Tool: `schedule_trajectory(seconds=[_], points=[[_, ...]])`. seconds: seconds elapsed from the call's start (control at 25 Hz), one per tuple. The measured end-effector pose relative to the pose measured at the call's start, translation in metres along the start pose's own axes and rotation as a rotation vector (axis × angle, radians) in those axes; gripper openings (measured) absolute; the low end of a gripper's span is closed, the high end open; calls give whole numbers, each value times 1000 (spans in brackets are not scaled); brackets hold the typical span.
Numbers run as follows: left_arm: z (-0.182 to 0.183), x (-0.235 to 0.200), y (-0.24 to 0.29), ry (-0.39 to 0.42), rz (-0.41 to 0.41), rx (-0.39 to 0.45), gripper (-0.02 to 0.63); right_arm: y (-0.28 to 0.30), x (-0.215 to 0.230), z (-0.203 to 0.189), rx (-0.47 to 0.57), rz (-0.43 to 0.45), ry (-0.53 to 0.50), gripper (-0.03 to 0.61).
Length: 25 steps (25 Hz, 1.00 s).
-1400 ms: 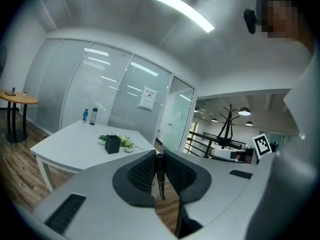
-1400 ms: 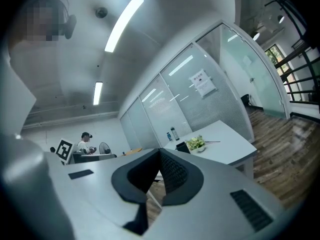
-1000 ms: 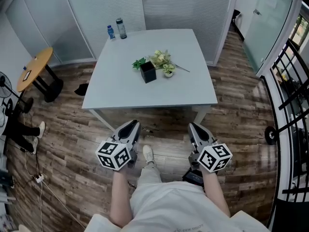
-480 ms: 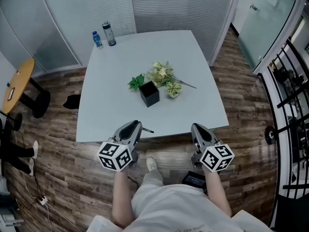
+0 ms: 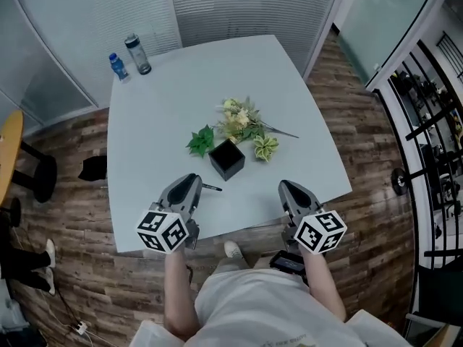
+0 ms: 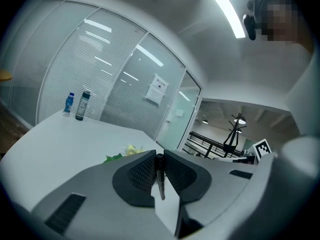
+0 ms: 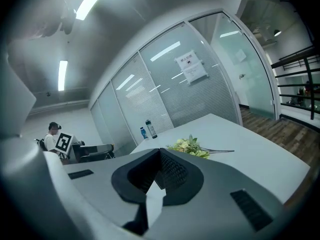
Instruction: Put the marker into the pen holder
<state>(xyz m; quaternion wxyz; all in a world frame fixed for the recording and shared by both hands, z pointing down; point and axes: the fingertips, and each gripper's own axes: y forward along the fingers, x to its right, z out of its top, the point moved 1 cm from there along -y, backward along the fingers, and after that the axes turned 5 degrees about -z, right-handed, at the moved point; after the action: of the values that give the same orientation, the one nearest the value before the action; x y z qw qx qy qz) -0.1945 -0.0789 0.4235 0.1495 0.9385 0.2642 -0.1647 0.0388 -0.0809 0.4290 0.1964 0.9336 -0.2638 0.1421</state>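
A black square pen holder [image 5: 226, 159] stands upright on the pale table [image 5: 152, 136], among artificial flowers [image 5: 239, 125]. My left gripper [image 5: 191, 185] hovers over the table's near edge, just short and left of the holder. It is shut on a black marker [image 6: 160, 176], which stands upright between the ribbed pads; its end [image 5: 212, 188] pokes out sideways toward the holder. My right gripper [image 5: 288, 191] is level with it to the right, jaws shut with nothing in them [image 7: 159, 158]. The holder is hidden behind the jaws in both gripper views.
Two bottles [image 5: 127, 58] stand at the table's far left corner. Green leaves [image 5: 200, 141] lie left of the holder, and a long stem [image 5: 282, 131] trails right. Glass partition walls [image 5: 239, 6] close the far side. Wooden floor [image 5: 65, 194] surrounds the table.
The table has come much nearer: both grippers, earlier over the floor in front of it, now sit over its near edge. The marker stays clamped in the left jaws.
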Motion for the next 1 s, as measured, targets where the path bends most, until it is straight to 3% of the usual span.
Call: schedule_trajectory(seconds=[0.36, 1.0], points=[[24, -12, 27, 9, -69, 5, 51, 7, 6, 13, 35, -68, 16, 15], [35, -14, 53, 51, -81, -22, 51, 42, 18, 20, 50, -32, 45, 15]])
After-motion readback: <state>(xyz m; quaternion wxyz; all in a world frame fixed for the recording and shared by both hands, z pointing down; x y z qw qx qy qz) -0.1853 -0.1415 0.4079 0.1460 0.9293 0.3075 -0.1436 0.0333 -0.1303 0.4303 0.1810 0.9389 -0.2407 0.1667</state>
